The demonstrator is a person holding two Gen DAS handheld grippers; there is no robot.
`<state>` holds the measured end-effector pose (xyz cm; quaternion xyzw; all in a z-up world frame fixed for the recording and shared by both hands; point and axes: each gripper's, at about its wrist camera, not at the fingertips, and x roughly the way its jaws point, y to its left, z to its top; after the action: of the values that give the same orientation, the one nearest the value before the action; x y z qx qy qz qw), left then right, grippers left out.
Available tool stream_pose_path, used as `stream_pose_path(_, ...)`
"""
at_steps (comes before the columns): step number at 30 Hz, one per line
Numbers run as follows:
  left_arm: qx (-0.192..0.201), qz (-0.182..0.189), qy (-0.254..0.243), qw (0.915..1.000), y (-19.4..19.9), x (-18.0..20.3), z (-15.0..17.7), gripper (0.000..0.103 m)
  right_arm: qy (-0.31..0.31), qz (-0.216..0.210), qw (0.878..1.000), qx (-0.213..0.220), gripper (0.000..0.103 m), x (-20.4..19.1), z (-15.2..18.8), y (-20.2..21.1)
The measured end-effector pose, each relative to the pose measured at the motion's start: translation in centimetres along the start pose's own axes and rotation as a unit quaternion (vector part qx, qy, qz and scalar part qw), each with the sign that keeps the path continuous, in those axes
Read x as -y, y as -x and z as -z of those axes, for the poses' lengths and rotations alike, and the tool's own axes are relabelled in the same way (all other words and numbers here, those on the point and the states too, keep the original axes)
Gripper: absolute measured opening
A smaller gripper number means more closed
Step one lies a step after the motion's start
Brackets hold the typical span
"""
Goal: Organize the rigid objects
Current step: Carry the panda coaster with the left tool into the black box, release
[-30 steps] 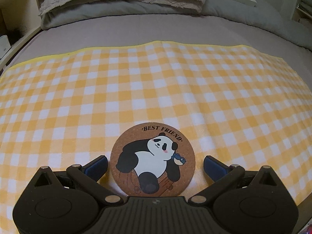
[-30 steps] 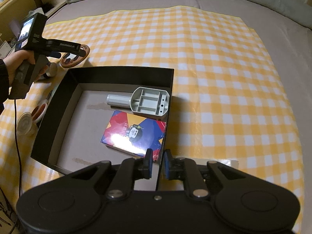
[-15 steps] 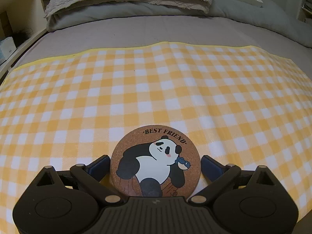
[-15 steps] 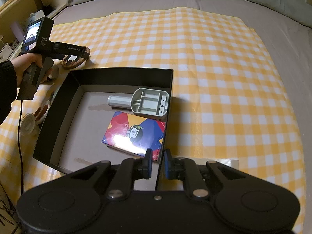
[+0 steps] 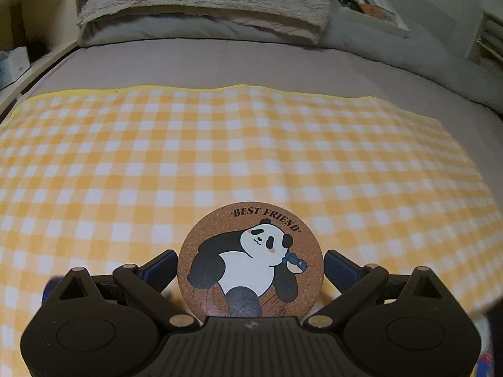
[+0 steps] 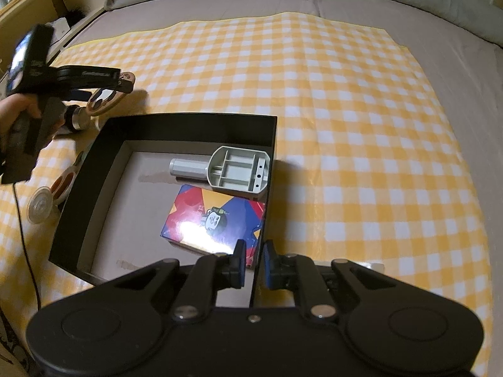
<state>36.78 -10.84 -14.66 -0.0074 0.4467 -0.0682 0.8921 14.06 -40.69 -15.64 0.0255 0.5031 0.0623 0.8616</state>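
A round cork coaster [image 5: 250, 260] with a panda and the words "BEST FRIEND" sits between the blue pads of my left gripper [image 5: 250, 265], which is shut on its edges. The right wrist view shows that coaster [image 6: 108, 99] held off the checked cloth, just beyond the far left corner of the black box [image 6: 188, 128]. My right gripper [image 6: 253, 259] is shut on the box's near right wall. Inside the box lie a grey plastic part [image 6: 232, 174] and a colourful card pack [image 6: 217, 220].
Left of the box lie another coaster [image 6: 63, 185], a round whitish disc [image 6: 39, 209] and a silvery cylinder [image 6: 77, 117]. A person's hand [image 6: 15, 110] grips the left handle, its cable trailing down. The yellow checked cloth [image 5: 251, 144] covers a grey bed with pillows [image 5: 204, 3] beyond.
My left gripper's pads closed in on the coaster, then lifted it off the cloth and carried it slightly toward the box. The right gripper and the box have not moved.
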Motion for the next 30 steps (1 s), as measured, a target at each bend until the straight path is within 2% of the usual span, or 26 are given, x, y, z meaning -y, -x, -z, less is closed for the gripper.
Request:
stream_pose_path(7, 0.011, 0.055, -0.025, 0.9981, 4.8, 2.7, 1.5, 0.098, -0.011, 0.006, 1.0, 0.002, 0.005, 0.3, -0.3, -0.2)
stream_pose_path(12, 0.018, 0.088, -0.064, 0.9939, 8.3, 4.6, 2.7, 0.098, -0.011, 0.012, 1.0, 0.003, 0.005, 0.1, -0.3, -0.3)
stream_pose_path(16, 0.014, 0.124, -0.108, 0.9863, 10.9, 6.8, 4.4, 0.098, -0.007, 0.021, 1.0, 0.007, 0.005, -0.3, -0.2, -0.2)
stream_pose_path(23, -0.001, 0.19, -0.172, 0.9667, 13.7, 10.0, 8.0, 0.098, -0.032, 0.021, 0.999, 0.02, 0.004, 0.0, 0.3, 0.0)
stream_pose_path(26, -0.015, 0.198, -0.201, 0.9591, 13.6, 11.5, 9.4, 0.098, -0.03, 0.032, 0.999, 0.021, 0.004, -0.4, 0.3, -0.1)
stream_pose_path(30, -0.029, 0.187, -0.237, 0.9531, 12.6, 12.7, 10.5, 0.098, -0.034, 0.029, 0.999, 0.01, 0.003, -0.2, 0.0, -0.1)
